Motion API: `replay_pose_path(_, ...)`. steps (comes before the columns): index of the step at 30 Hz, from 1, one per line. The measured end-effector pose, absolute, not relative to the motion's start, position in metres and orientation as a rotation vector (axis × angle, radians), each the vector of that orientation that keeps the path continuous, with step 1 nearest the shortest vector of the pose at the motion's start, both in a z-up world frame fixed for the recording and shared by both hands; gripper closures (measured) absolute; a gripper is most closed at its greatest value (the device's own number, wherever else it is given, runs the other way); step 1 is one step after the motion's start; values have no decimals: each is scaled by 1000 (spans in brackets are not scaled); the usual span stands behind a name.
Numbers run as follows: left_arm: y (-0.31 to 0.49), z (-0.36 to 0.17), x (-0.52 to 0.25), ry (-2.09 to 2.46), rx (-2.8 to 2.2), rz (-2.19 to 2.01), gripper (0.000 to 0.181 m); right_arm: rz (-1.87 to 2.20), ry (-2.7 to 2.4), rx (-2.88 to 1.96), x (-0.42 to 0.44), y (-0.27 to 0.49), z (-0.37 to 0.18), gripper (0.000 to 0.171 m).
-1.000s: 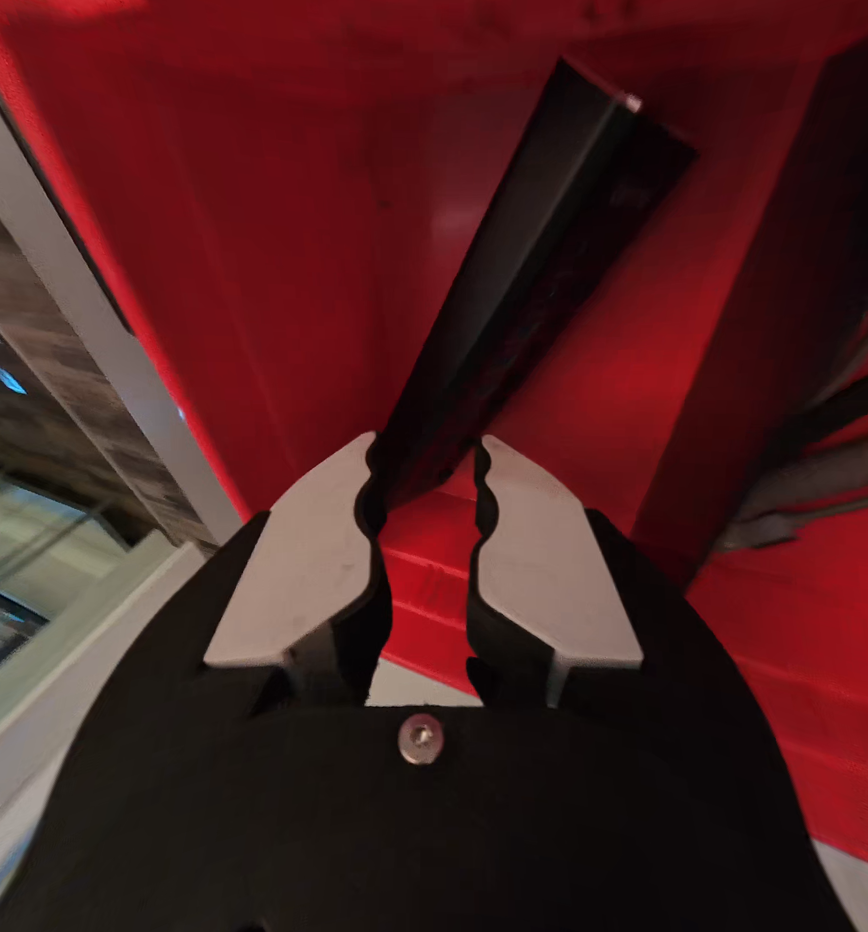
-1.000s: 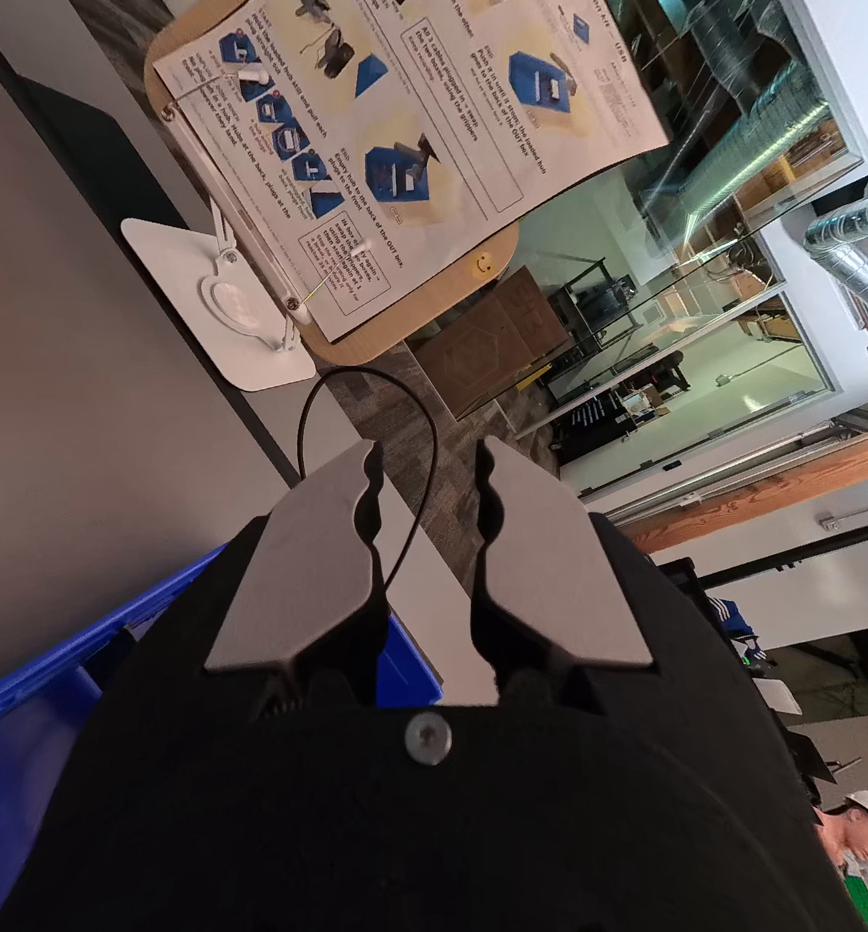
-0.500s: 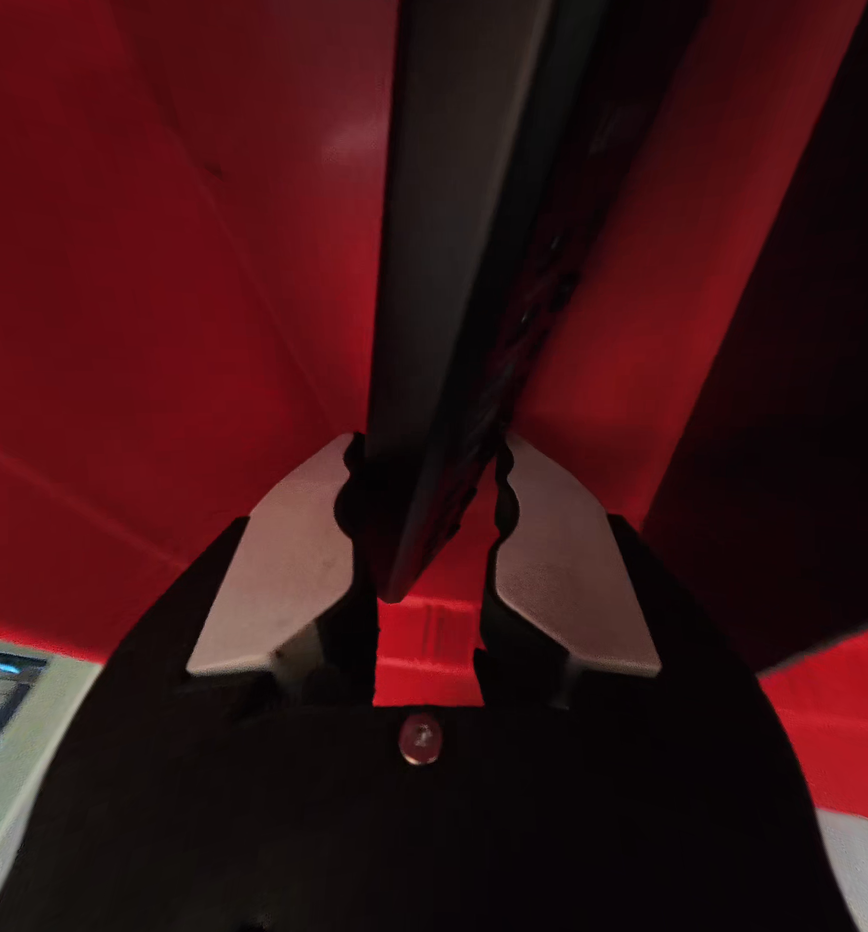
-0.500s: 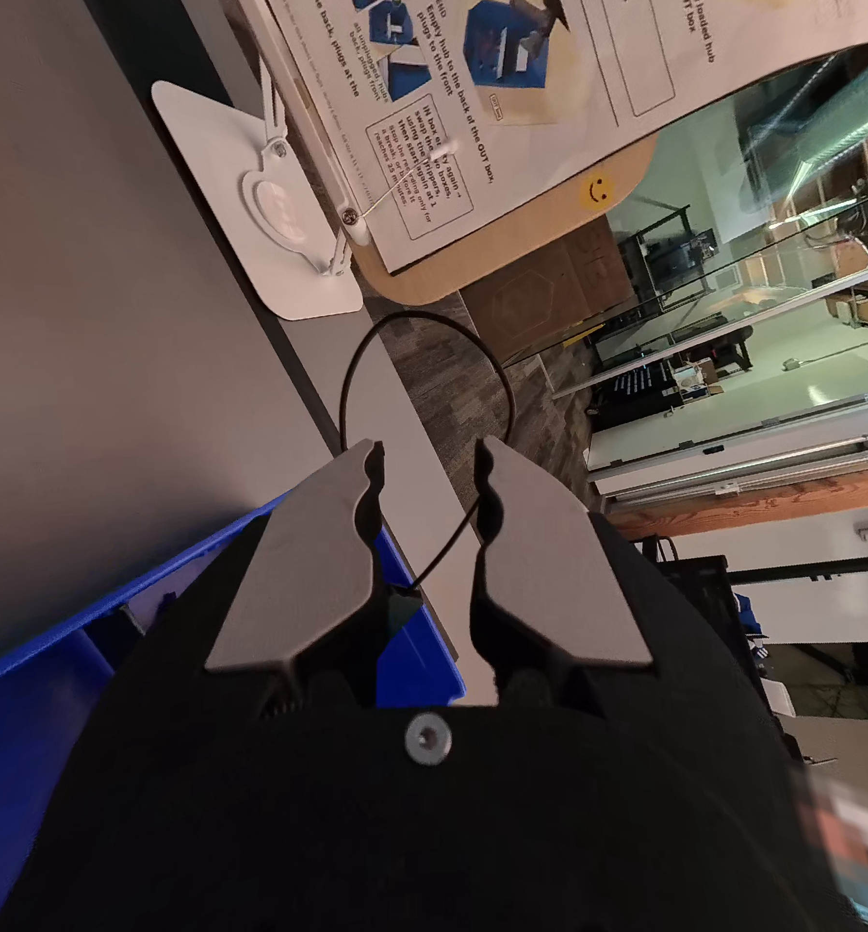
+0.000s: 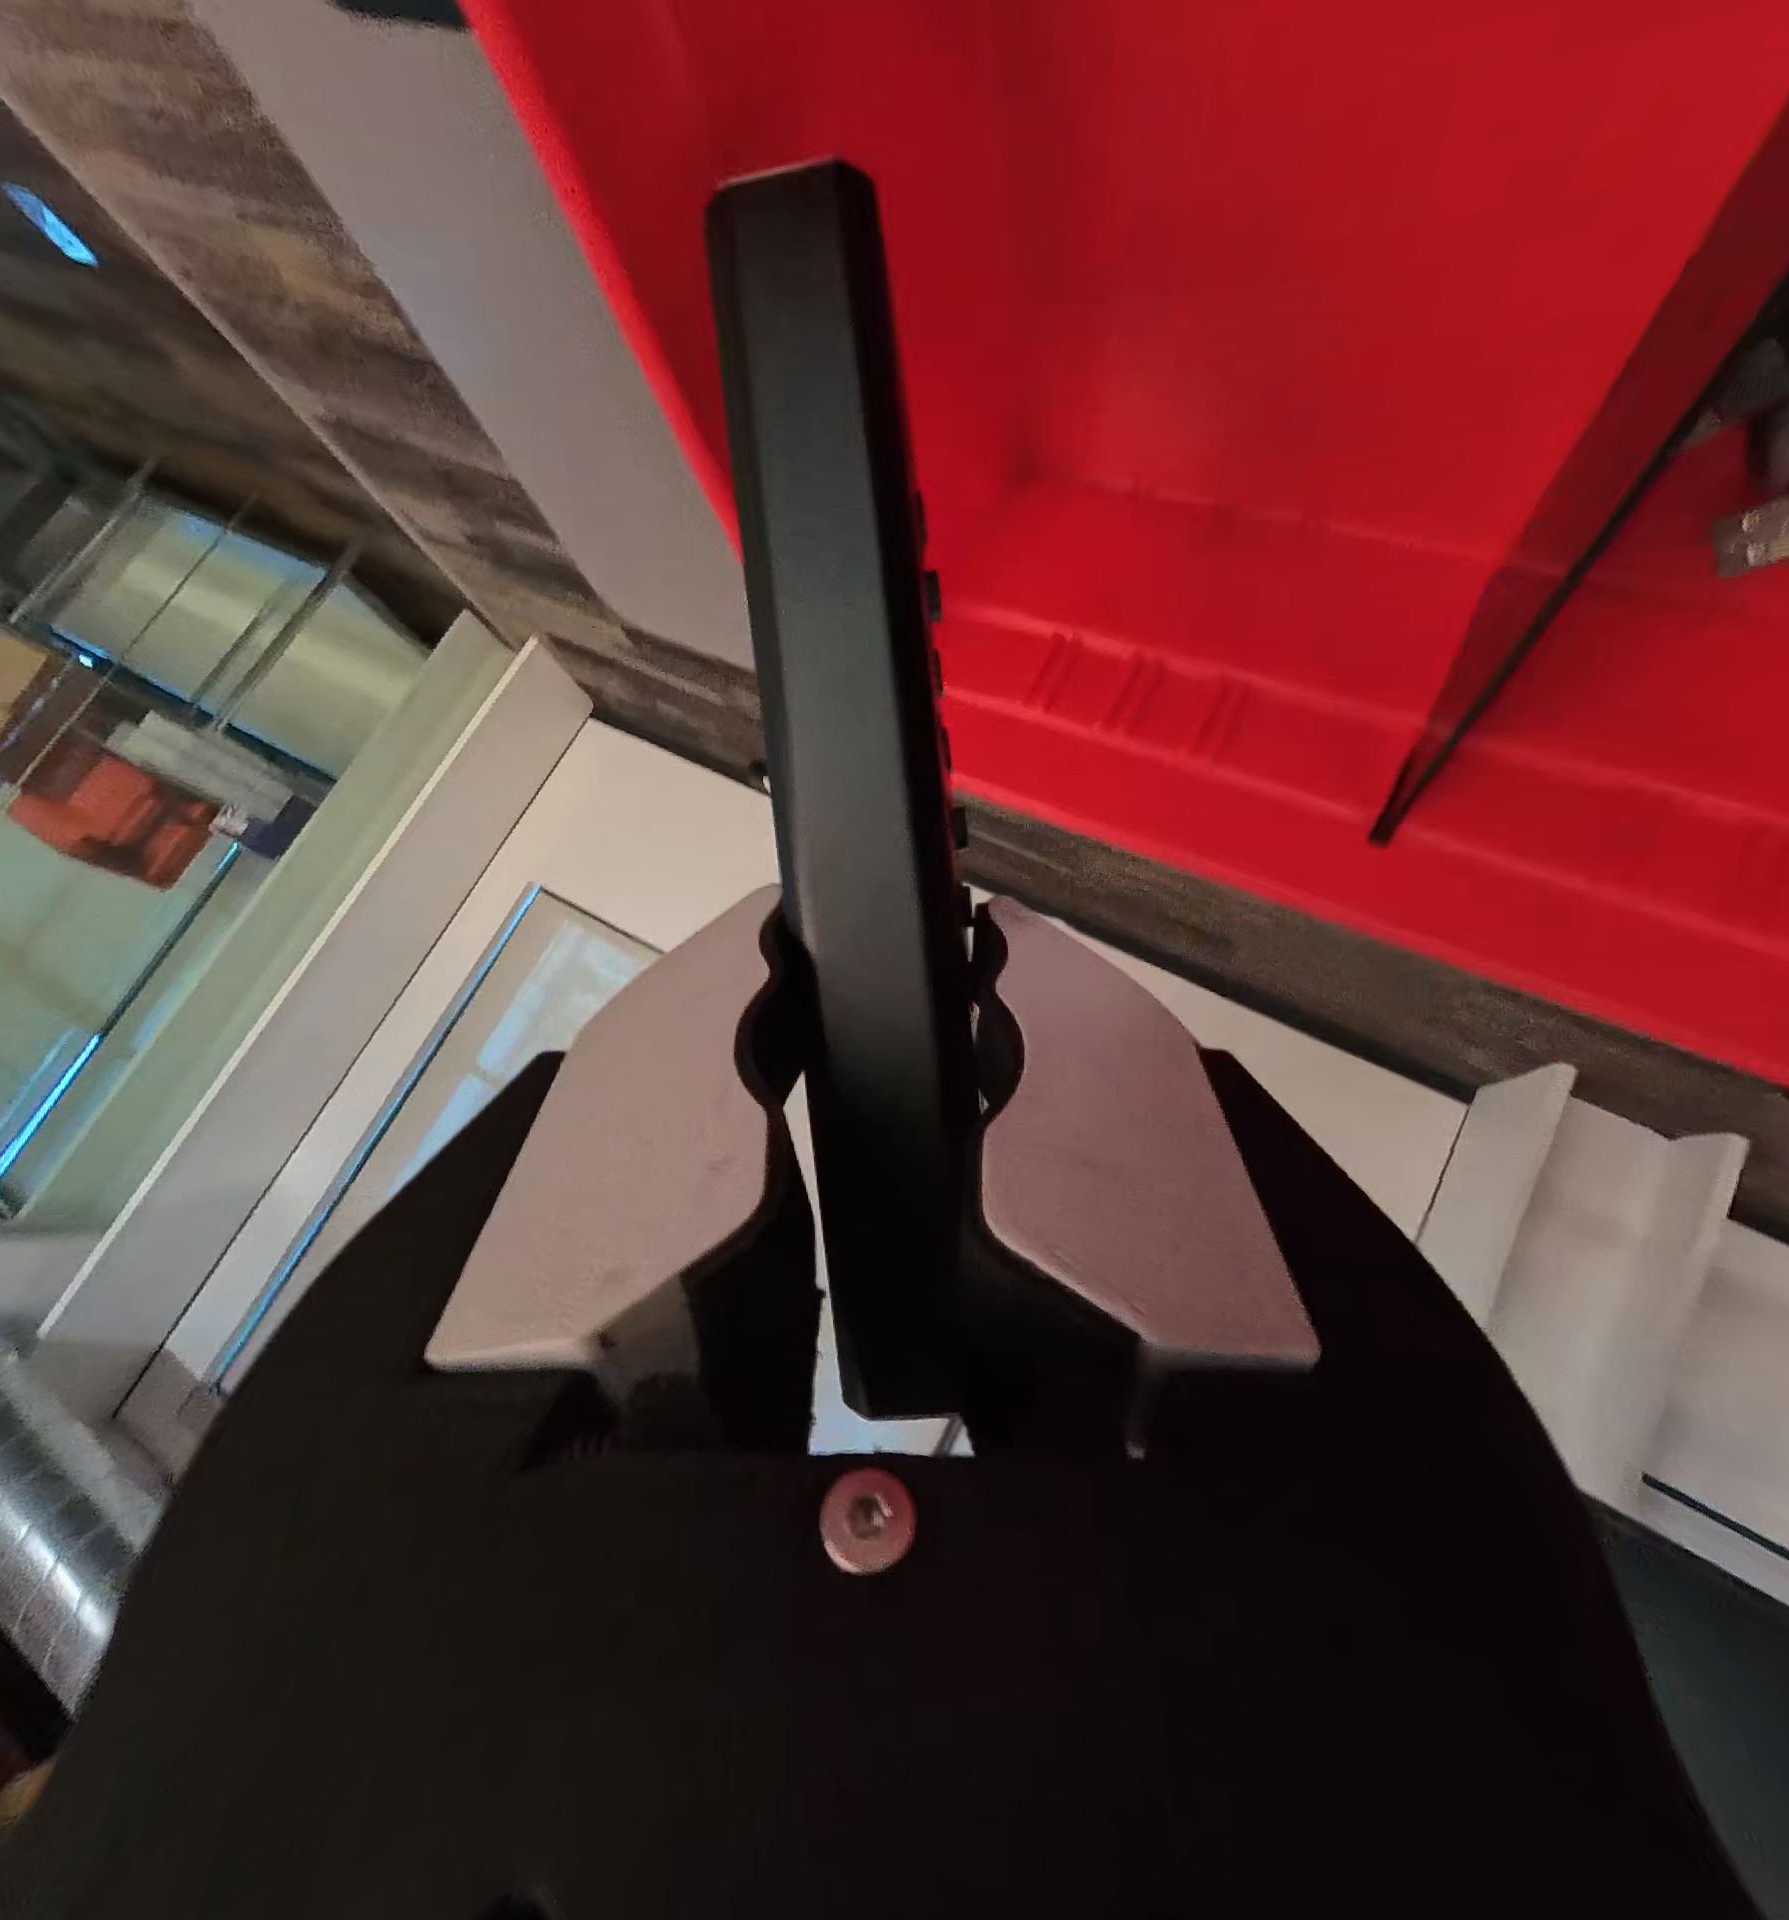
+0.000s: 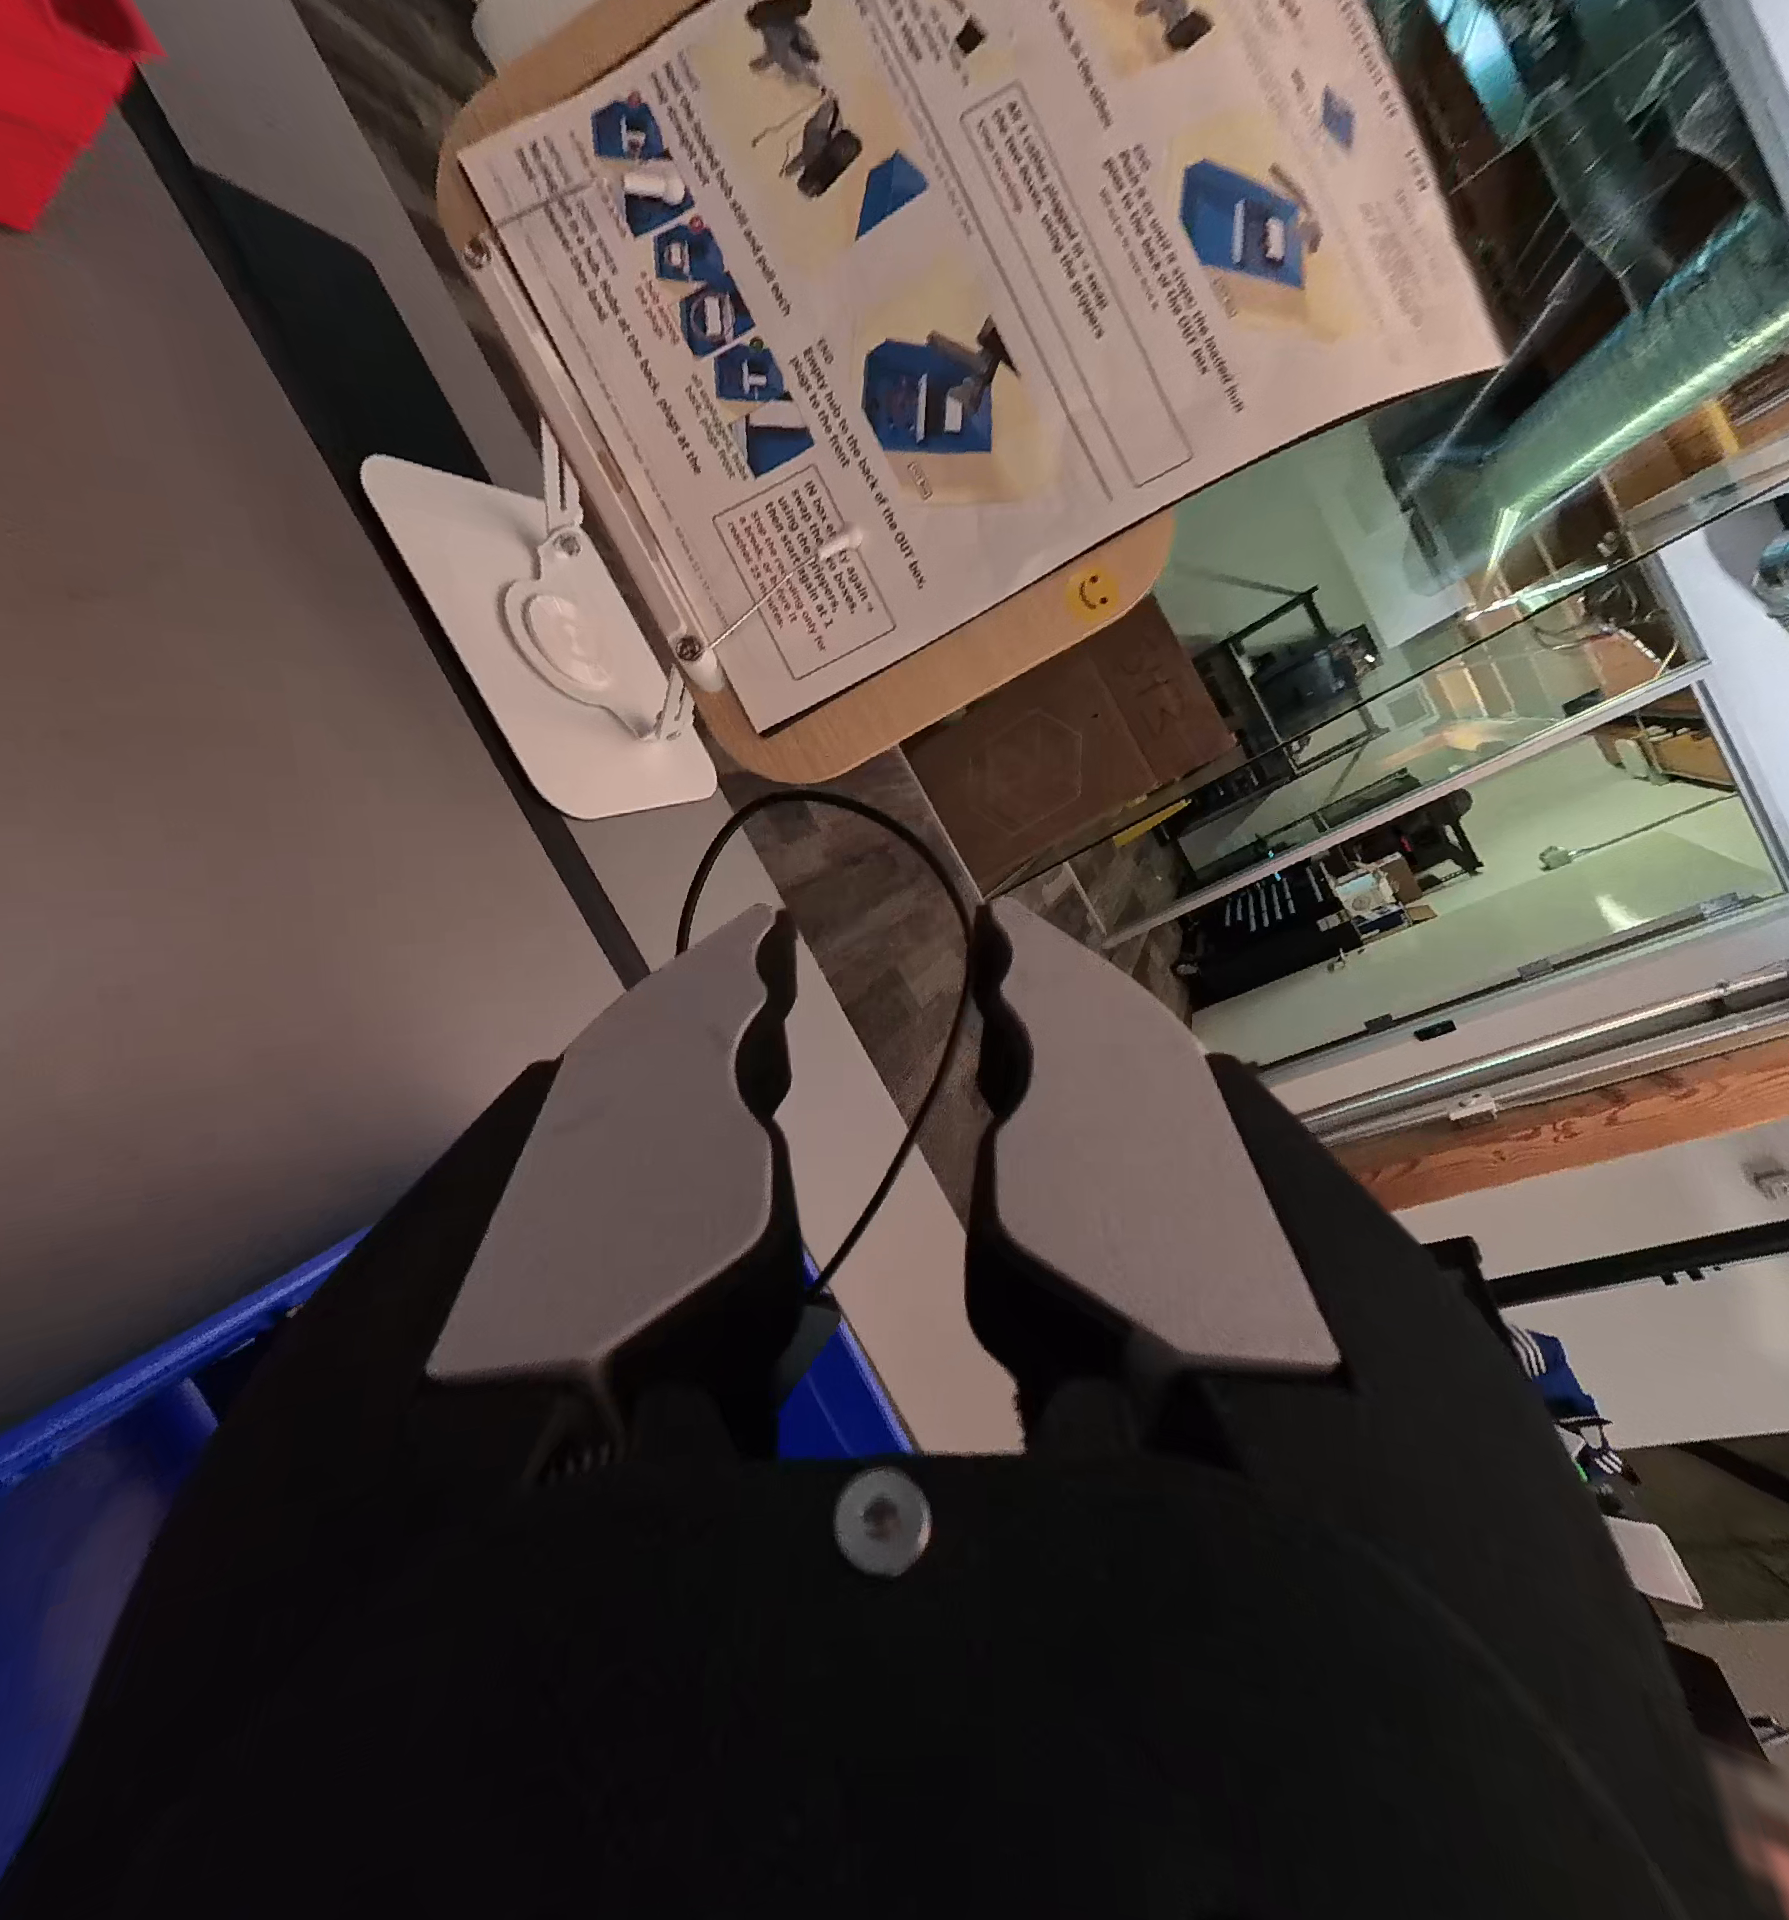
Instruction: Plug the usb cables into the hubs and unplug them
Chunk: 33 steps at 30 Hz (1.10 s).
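Spanning the upper right of the left wrist view, the red bin (image 5: 1285, 364) lies behind the hub. The left hand-held gripper (image 5: 879, 997) is clamped on the black hub (image 5: 848, 727), which stands up between its jaws. The right hand-held gripper (image 6: 885, 997) holds its jaws apart; a thin black cable (image 6: 931, 1039) loops between them, its plug low beside the left finger, above the blue bin (image 6: 59, 1507) on the table (image 6: 194, 831).

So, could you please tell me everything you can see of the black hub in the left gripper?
The hub is a long, slim black bar, matte and plastic-looking, with small bumps along its right edge. It stands nearly upright in the view, its lower part clamped between the left gripper's two grey fingers. Its upper end shows against the red bin behind. No cable visibly attaches to it.
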<state>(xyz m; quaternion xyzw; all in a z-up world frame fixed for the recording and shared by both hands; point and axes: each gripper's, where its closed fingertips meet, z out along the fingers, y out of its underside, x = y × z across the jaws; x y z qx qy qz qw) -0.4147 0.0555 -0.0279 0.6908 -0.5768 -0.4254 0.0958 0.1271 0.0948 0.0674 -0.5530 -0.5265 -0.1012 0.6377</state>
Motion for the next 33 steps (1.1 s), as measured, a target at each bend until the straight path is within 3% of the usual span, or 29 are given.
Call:
replay_pose_path(4, 48, 16, -390, -1655, 2178, -1351, 152, -201, -1159, -1224, 136, 83, 83, 138)
replay_pose_path(7, 43, 39, -341, -1558, 2652, -1172, 152, -187, -1124, -1199, 146, 76, 94, 138)
replay_pose_path(11, 24, 27, -214, -1134, 3399, 70, 152, -133, -1087, -1152, 150, 65, 108, 138)
replay_pose_path(13, 11, 5, -154, -1054, 3372, 561, 152, -116, -1086, -1133, 150, 60, 112, 138)
replay_pose_path(15, 10, -35, -115, -959, 3334, 743, 152, -102, -1088, -1121, 148, 57, 113, 138)
replay_pose_path(19, 15, -122, -78, -796, 3272, 814, 152, -91, -1093, -1105, 148, 50, 115, 138)
replay_pose_path(22, 22, -157, -83, -589, 3301, 856, 153, -52, -1078, -1083, 150, 45, 120, 138)
replay_pose_path(26, 30, -161, -96, -327, 3366, 1046, 152, -22, -1062, -1064, 153, 43, 125, 138)
replay_pose_path(31, 40, -179, -119, -405, 3542, 717, 152, -8, -1068, -1066, 149, 45, 124, 138)
replay_pose_path(33, 42, -179, -116, -372, 3513, 838, 151, -17, -1079, -1068, 147, 44, 123, 138)
